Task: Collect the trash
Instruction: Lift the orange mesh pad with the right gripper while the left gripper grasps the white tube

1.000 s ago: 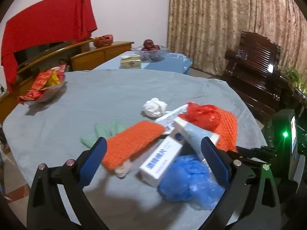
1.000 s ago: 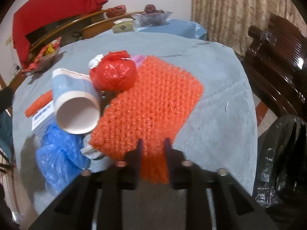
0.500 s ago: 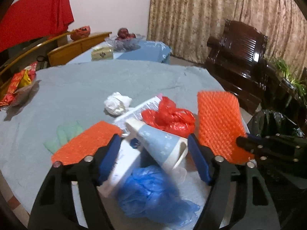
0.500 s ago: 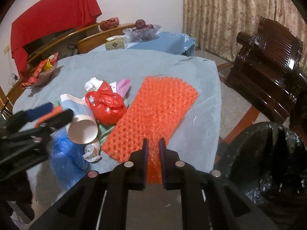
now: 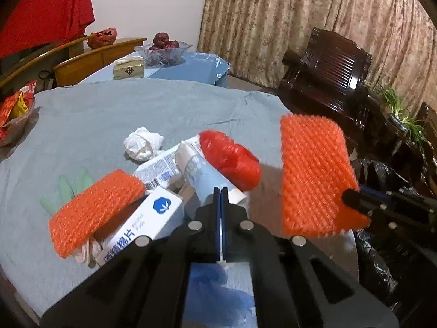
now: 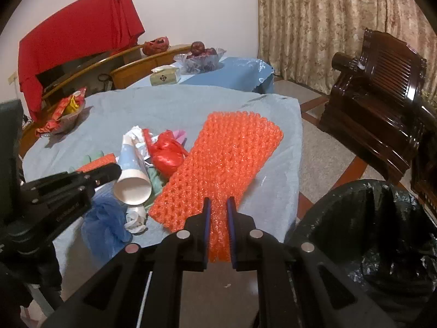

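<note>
My right gripper is shut on the near edge of a large orange foam net sheet, lifted off the grey table; it also shows in the left wrist view. My left gripper is shut at the rim of the blue paper cup, which lies on its side; whether it pinches the rim I cannot tell. Around the cup lie a red plastic bag, a white cotton-pad box, a smaller orange net, a crumpled tissue and a blue plastic bag.
A black trash bag stands open on the floor right of the table. A snack bowl sits at the table's far left. A dark wooden armchair stands at right. A side table holds a fruit bowl and a tissue box.
My left gripper has closed from wide open and moved in on the paper cup. My right gripper has lifted the orange net sheet up and back toward the table edge.
</note>
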The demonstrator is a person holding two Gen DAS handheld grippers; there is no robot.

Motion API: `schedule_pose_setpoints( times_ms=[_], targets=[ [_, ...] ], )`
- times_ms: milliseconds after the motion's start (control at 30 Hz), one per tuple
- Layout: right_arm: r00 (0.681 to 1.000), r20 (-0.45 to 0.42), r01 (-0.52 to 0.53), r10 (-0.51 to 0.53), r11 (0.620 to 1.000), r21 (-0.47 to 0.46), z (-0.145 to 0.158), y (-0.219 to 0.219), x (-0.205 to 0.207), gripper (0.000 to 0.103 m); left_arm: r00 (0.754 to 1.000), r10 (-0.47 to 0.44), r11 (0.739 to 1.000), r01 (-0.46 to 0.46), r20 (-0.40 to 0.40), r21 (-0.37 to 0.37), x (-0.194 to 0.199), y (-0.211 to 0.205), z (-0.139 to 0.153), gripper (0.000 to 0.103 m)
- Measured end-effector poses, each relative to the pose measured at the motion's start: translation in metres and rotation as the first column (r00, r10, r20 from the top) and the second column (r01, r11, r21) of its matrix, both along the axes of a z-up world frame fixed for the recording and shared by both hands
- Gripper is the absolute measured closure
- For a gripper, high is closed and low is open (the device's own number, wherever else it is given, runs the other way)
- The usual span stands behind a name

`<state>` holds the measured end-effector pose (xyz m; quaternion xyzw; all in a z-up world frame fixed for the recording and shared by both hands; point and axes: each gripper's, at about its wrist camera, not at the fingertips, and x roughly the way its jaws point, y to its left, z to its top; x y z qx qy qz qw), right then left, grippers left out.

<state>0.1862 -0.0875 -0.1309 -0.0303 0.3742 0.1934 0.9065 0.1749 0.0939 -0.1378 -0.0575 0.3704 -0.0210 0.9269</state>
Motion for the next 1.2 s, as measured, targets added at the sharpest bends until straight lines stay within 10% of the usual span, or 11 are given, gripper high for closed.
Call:
schedule_pose_setpoints(
  times_ms=[333, 367, 433, 533, 833, 967, 1200],
  targets=[
    [1.0, 0.013, 0.004, -0.004, 1.0, 0.002, 0.003, -0.009, -0.006, 0.091, 1.0, -0.002, 1.0, 0.002, -0.011, -0.02, -0.017, -0.001, 0.003, 0.1],
    [1.0, 0.014, 0.007, -0.007, 1.0, 0.001, 0.003, -0.011, -0.005, 0.091, 1.0, -0.004, 0.999, 0.003, -0.018, -0.035, -0.016, -0.001, 0.003, 0.095],
    [1.0, 0.01, 0.016, -0.016, 1.0, 0.003, 0.002, -0.013, -0.004, 0.091, 1.0, 0.018, 0.999, -0.018, -0.018, -0.03, -0.016, -0.002, 0.003, 0.047],
    [1.0, 0.01, 0.023, -0.023, 1.0, 0.002, 0.001, -0.016, -0.002, 0.091, 0.999, 0.033, 0.999, -0.033, 0.003, -0.016, -0.011, -0.005, 0.005, 0.036],
    [0.999, -0.006, 0.047, -0.047, 0.999, -0.009, -0.005, -0.027, 0.008, 0.091, 0.997, 0.071, 0.997, -0.071, -0.038, 0.006, 0.019, -0.006, -0.012, 0.035],
    [0.999, -0.011, 0.046, -0.046, 0.999, -0.012, -0.006, -0.027, 0.011, 0.091, 0.996, 0.055, 0.998, -0.056, -0.064, -0.008, 0.026, -0.003, -0.018, 0.06],
    [0.999, -0.017, 0.037, -0.037, 0.999, -0.005, -0.003, -0.026, 0.012, 0.091, 0.998, 0.057, 0.998, -0.057, -0.02, -0.027, 0.014, 0.001, -0.008, 0.065]
  ],
)
